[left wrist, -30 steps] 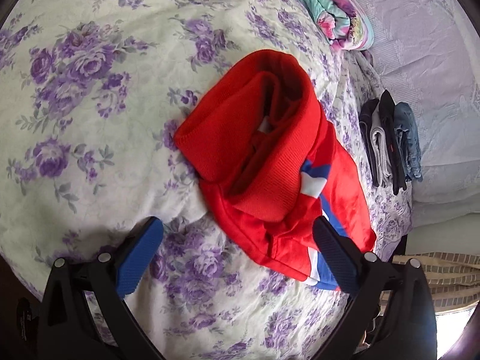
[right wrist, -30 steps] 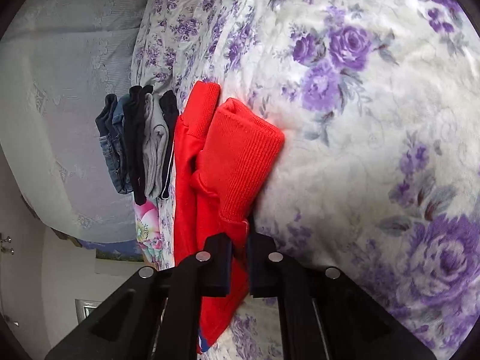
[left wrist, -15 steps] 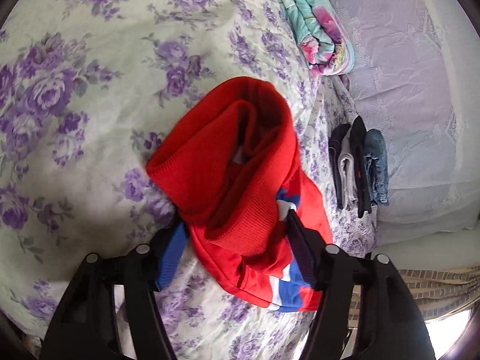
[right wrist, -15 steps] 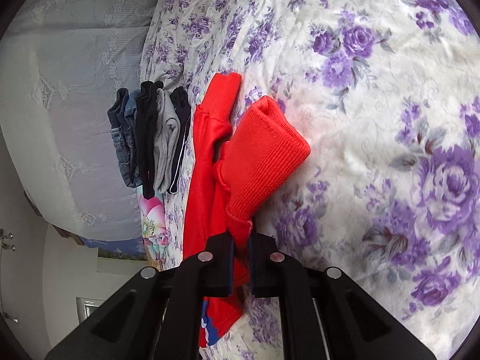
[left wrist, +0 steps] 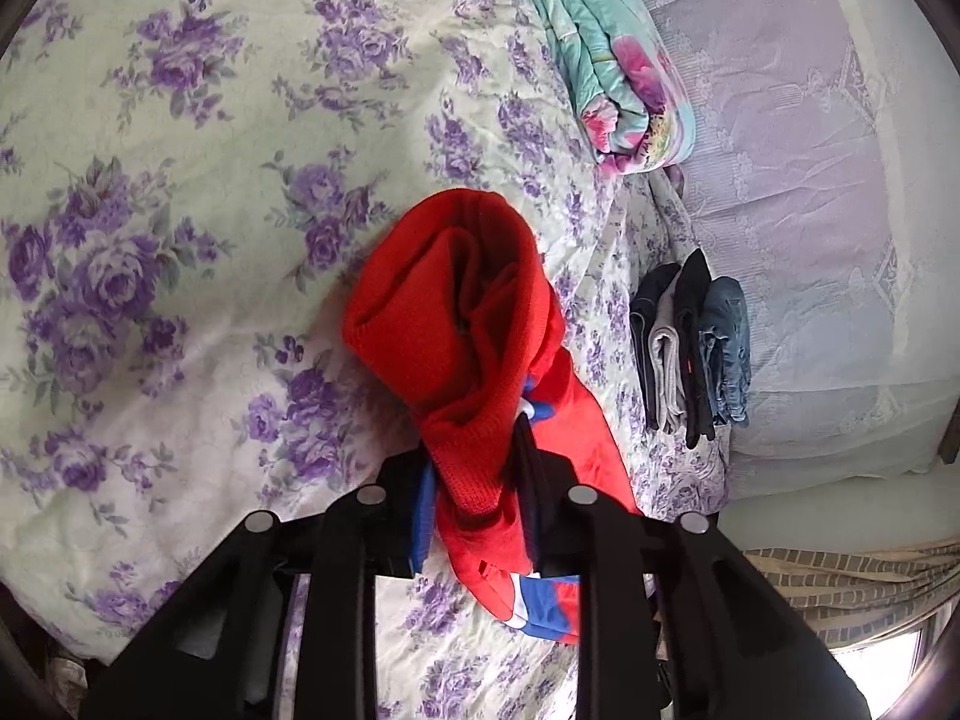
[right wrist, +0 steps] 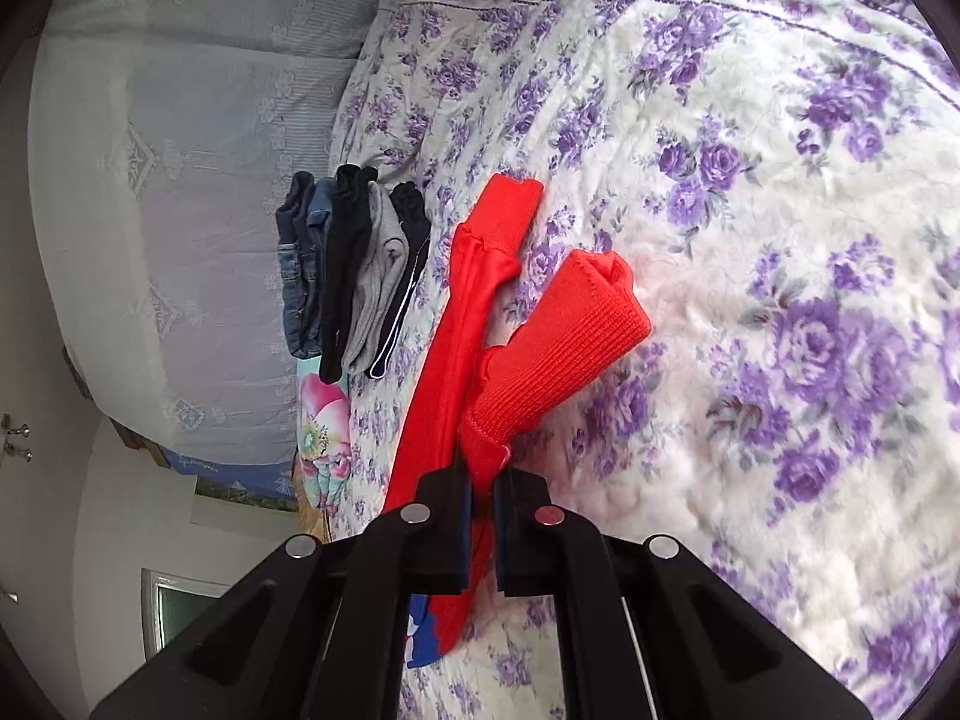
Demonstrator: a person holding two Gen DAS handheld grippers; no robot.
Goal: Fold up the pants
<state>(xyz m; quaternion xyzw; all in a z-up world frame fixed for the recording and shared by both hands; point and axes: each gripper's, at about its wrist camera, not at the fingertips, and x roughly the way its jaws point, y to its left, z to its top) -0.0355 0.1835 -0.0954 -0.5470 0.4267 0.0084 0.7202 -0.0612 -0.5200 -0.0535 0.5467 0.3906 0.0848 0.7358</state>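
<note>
The red pants (left wrist: 456, 324) with blue and white trim lie bunched on the floral bedspread (left wrist: 180, 192). My left gripper (left wrist: 474, 480) is shut on the ribbed red waistband, with cloth hanging down between its fingers. In the right wrist view the red pants (right wrist: 564, 330) stretch away from me, one leg lying long to the left. My right gripper (right wrist: 480, 504) is shut on a fold of the red pants near the ribbed part and holds it a little above the bed.
A stack of folded dark, grey and denim pants (left wrist: 690, 348) lies by the bed's edge, also in the right wrist view (right wrist: 348, 276). A rolled teal floral blanket (left wrist: 606, 54) lies beyond. A pale lace curtain (left wrist: 810, 180) hangs alongside the bed.
My left gripper moved in over the red pants and closed on the ribbed waistband. My right gripper stayed shut on the pants and lifted, pulling the cloth up and back.
</note>
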